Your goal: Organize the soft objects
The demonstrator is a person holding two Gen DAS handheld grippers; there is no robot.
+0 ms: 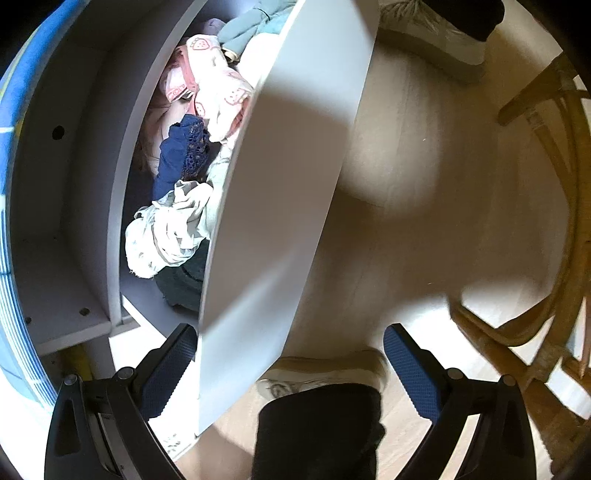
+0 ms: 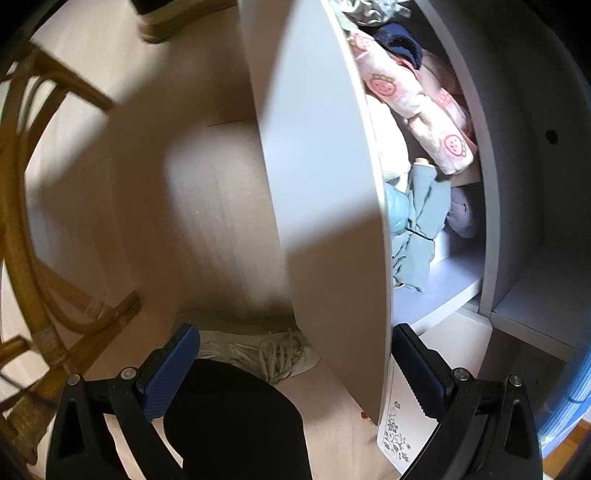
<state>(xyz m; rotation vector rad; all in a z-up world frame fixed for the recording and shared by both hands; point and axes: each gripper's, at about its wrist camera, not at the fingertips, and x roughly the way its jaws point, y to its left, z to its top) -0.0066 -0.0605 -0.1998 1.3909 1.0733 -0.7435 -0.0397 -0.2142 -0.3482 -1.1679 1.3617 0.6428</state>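
Observation:
A white drawer front [image 1: 288,184] stands pulled out from a white cabinet [image 1: 74,206]. Inside lie jumbled clothes: a pink strawberry-print piece [image 1: 214,85], a navy piece [image 1: 184,155], a pale crumpled piece [image 1: 166,229] and a teal piece [image 1: 255,22]. My left gripper [image 1: 290,332] is open, one finger on each side of the drawer front's edge, holding nothing. In the right wrist view the same drawer front [image 2: 325,184] runs between the fingers of my open right gripper [image 2: 295,332]. The strawberry-print piece [image 2: 417,110], teal piece [image 2: 417,229] and navy piece [image 2: 400,40] lie behind it.
A rattan chair [image 1: 546,221] [image 2: 37,221] stands on the pale wood floor [image 1: 424,184] opposite the drawer. A person's light shoe [image 1: 325,373] [image 2: 258,350] and dark trouser leg [image 1: 317,432] are close below both grippers. Blue striped fabric [image 1: 14,184] borders the cabinet.

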